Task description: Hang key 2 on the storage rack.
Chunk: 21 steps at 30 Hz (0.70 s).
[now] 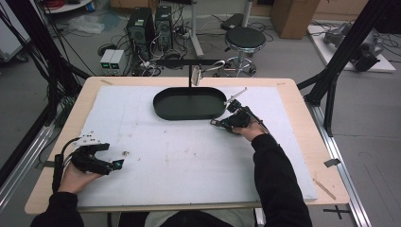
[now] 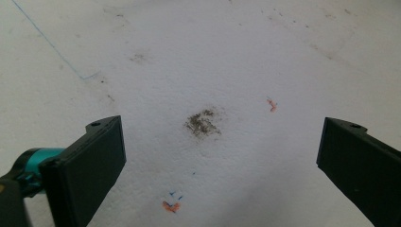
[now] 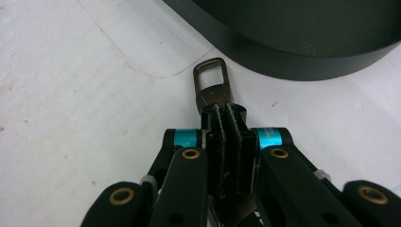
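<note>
A small dark metal clasp (image 3: 211,78) with a rectangular loop lies flat on the white mat, just in front of the black oval tray (image 3: 293,61). My right gripper (image 3: 226,116) is shut on the clasp's near end, and the loop sticks out past the jaw tips toward the tray wall. In the high view the right gripper (image 1: 222,123) sits at the tray's (image 1: 189,103) near right corner. My left gripper (image 1: 116,164) rests low over the mat at the near left. Its jaws stand wide apart, so the left gripper (image 2: 222,125) is open with nothing between them.
A black T-shaped stand (image 1: 191,64) rises behind the tray with a small metal piece (image 1: 195,74) hanging from it. The white mat (image 1: 189,156) covers most of the wooden table. A grey smudge (image 2: 203,122) marks the mat near the left gripper.
</note>
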Available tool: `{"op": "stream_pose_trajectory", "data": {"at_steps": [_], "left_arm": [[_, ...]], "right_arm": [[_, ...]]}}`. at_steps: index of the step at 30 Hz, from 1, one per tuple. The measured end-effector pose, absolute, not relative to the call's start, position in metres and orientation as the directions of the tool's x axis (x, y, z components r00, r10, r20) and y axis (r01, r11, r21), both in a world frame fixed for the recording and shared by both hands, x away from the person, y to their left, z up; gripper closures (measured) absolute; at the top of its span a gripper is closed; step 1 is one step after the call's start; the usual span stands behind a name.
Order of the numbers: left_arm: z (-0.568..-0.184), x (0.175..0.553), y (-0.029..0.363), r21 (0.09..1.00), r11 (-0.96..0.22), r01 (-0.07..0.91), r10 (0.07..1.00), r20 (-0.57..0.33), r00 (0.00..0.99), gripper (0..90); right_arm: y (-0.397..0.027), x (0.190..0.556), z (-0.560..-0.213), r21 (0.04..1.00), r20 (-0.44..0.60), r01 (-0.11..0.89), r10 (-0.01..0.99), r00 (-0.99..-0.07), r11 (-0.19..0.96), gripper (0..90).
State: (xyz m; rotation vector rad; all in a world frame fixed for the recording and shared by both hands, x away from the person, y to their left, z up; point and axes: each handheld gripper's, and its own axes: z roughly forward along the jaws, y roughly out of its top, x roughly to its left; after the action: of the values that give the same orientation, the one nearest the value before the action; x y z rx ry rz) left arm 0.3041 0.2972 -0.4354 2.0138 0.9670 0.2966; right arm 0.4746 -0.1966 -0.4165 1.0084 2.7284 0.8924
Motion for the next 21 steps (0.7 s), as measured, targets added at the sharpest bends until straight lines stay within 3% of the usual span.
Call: {"op": "stream_pose_trajectory", "data": {"at_steps": [21], "left_arm": [[-0.436, 0.305, 0.297, 0.786, -0.331, 0.522, 0.727, -0.141, 0.672, 2.5]], "right_arm": [[-0.198, 0.466, -0.39, 0.626, 0.096, 0.523, 0.609, -0.788, 0.578, 87.2]]}}
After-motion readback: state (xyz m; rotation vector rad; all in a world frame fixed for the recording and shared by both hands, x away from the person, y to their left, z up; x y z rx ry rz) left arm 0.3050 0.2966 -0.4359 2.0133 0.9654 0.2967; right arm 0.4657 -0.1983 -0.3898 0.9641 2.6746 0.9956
